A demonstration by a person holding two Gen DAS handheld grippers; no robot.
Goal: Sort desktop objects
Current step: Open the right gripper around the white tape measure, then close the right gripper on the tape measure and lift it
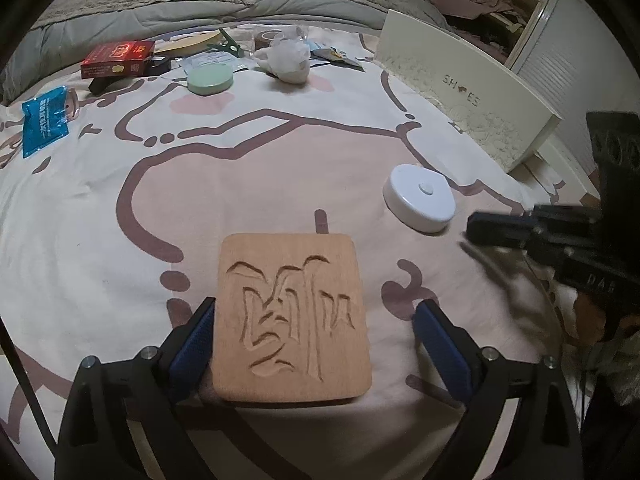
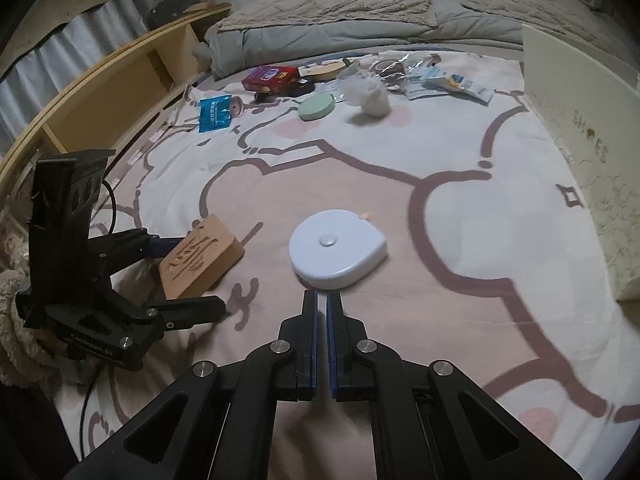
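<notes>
A carved wooden block (image 1: 290, 316) lies flat on the patterned bedspread (image 1: 100, 220). My left gripper (image 1: 318, 306) stands open around it: the left blue pad sits at the block's left edge and the right pad is well clear of the right edge. From the right wrist view the block (image 2: 202, 256) rests between the left gripper's (image 2: 188, 276) spread fingers. My right gripper (image 2: 322, 296) is shut with nothing in it, just short of a white round device (image 2: 338, 250). In the left wrist view that device (image 1: 420, 198) lies beyond the block on the right, with the right gripper (image 1: 480, 228) blurred beside it.
At the far side lie a green round tin (image 1: 210, 78), a red box (image 1: 118, 58), a blue packet (image 1: 44, 120), crumpled white tissue (image 1: 286, 60) and several small wrappers. A white shoe box (image 1: 460, 88) stands on the right. Wooden shelves (image 2: 120, 92) run along the left.
</notes>
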